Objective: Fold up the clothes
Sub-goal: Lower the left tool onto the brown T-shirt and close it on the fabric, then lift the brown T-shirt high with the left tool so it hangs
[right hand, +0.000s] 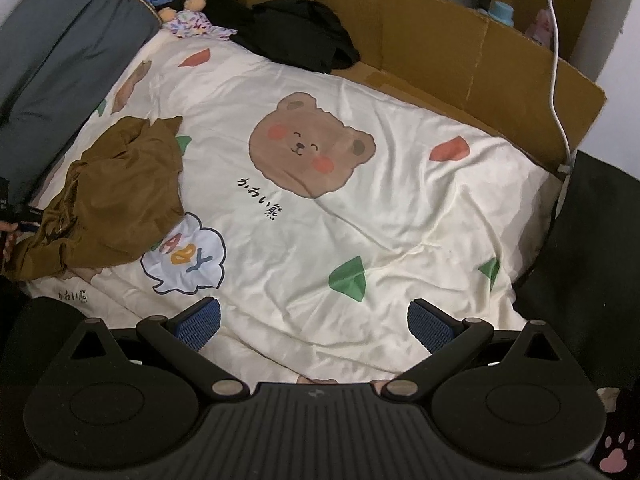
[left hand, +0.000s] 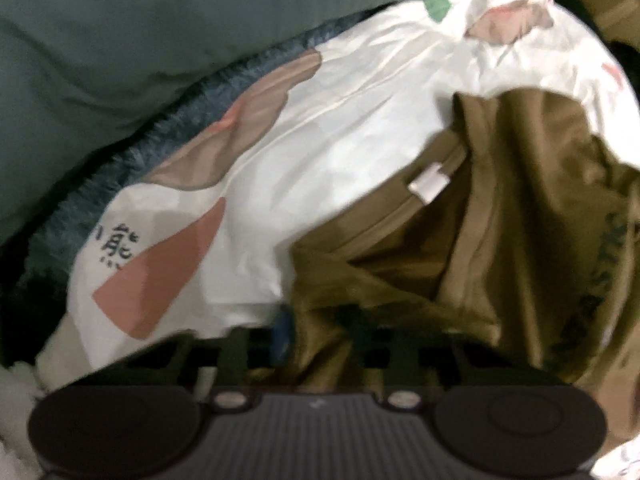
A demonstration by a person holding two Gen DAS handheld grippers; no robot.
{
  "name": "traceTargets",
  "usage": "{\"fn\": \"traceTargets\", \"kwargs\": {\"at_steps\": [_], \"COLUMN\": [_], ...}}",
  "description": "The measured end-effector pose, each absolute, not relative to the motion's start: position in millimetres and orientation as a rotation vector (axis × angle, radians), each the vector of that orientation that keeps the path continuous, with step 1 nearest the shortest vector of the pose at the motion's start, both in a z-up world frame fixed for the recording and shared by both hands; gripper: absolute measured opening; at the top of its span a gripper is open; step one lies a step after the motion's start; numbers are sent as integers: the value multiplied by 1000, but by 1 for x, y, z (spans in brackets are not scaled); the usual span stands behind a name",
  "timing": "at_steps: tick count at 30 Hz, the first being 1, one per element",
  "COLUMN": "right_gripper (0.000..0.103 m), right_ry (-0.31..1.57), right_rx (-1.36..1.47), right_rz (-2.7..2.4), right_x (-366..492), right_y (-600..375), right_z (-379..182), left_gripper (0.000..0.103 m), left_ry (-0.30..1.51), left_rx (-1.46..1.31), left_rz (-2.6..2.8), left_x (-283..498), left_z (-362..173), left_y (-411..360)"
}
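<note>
The olive garment (right hand: 116,196) lies crumpled in a heap at the left of the right wrist view, on the bear-print bedspread (right hand: 360,216), its lower edge overlapping a printed speech bubble. In the left wrist view the garment (left hand: 460,272) fills the lower right of the frame: the neck seam with a white label (left hand: 429,184) faces up, folds cross one another, and dark lettering runs down the right side. No sleeve or hem lies flat; it is bunched, not folded.

The left claw (left hand: 316,344) sits low against the cloth at the bottom of its view. Its fingers are dark, blurred and partly buried in fabric, so whether it grips the garment or only touches it cannot be told. The right claw (right hand: 314,322) hangs over bare bedspread at the bottom centre of its view, jaws spread wide and empty, well apart from the garment.

The likely trouble is a grip through several layers at once: the heap would then rise as a wad rather than open out, and any fold would trap wrinkles. The claw could also pinch the bedspread beneath, since the soft cloth lies directly on it. With one claw far off, a one-sided pull may drag the garment toward the grey pillow (right hand: 60,64) at upper left.
</note>
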State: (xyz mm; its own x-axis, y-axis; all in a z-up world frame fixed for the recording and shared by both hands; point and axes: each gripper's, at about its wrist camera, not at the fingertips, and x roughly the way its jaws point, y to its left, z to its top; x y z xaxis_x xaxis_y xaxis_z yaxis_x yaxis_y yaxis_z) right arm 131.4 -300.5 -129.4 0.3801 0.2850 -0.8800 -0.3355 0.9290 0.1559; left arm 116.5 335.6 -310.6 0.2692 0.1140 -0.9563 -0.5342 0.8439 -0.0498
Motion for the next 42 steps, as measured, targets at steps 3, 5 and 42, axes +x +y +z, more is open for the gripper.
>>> {"fn": "traceTargets", "kwargs": {"at_steps": [3,5,42], "right_gripper": [102,102,102], "right_ry": [1106,1093,742], "right_rx": [-44,-39,17], "right_rz": [397,400,483], "right_x": [140,139,82], "right_y": [-302,-303,-328], "right_z": [-126,-122,-8], "left_gripper": [4,4,3], "left_ry": [1171,1136,538], "left_rx": [-406,-394,-137], "left_rz": [423,394,-190], "left_x": [114,113,112], "left_z": [-292,-273,49], "left_y": [331,326,105]}}
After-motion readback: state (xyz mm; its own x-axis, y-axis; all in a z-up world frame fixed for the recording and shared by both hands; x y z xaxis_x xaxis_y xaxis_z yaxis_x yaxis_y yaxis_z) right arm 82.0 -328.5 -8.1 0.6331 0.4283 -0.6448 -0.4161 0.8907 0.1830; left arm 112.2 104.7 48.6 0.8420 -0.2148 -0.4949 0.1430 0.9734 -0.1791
